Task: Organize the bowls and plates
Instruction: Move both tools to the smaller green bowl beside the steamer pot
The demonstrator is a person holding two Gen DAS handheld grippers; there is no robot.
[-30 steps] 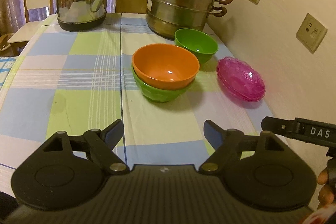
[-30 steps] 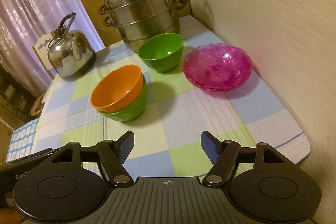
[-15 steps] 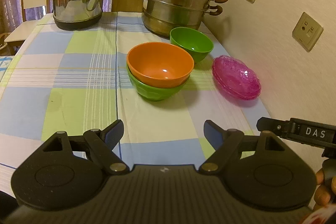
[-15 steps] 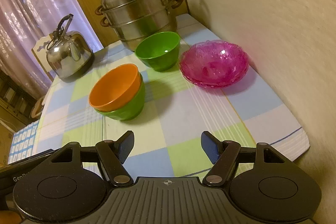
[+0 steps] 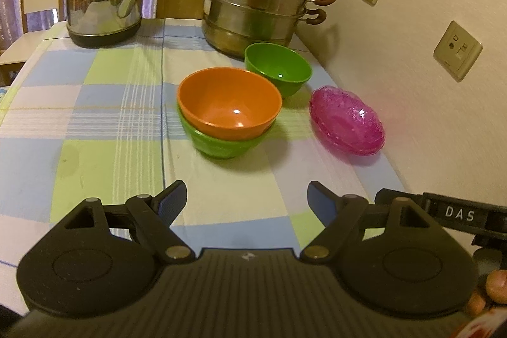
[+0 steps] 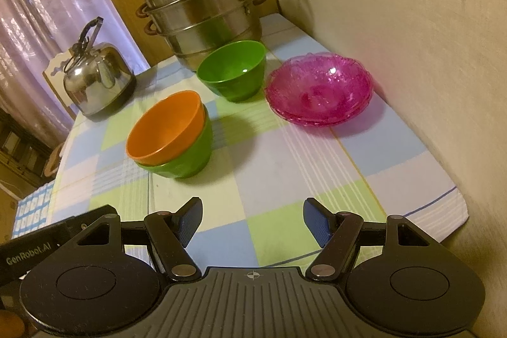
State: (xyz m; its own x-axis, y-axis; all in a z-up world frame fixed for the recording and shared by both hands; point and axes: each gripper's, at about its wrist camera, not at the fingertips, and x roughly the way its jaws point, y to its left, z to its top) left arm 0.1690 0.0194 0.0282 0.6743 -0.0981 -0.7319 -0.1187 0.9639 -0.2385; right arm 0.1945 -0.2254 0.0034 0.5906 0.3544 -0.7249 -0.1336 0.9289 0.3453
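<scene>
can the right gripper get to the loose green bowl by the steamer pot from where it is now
Probably yes. The right gripper is open and empty, with only bare tablecloth ahead. The green bowl stands apart from the orange bowl and pink plates.

At frame centre-left, an orange bowl (image 6: 164, 129) is nested in a green bowl (image 6: 187, 157). A second green bowl (image 6: 233, 72) and stacked pink dishes (image 6: 320, 91) are seen upper right. The right gripper (image 6: 252, 220) is held agape, empty.
</scene>
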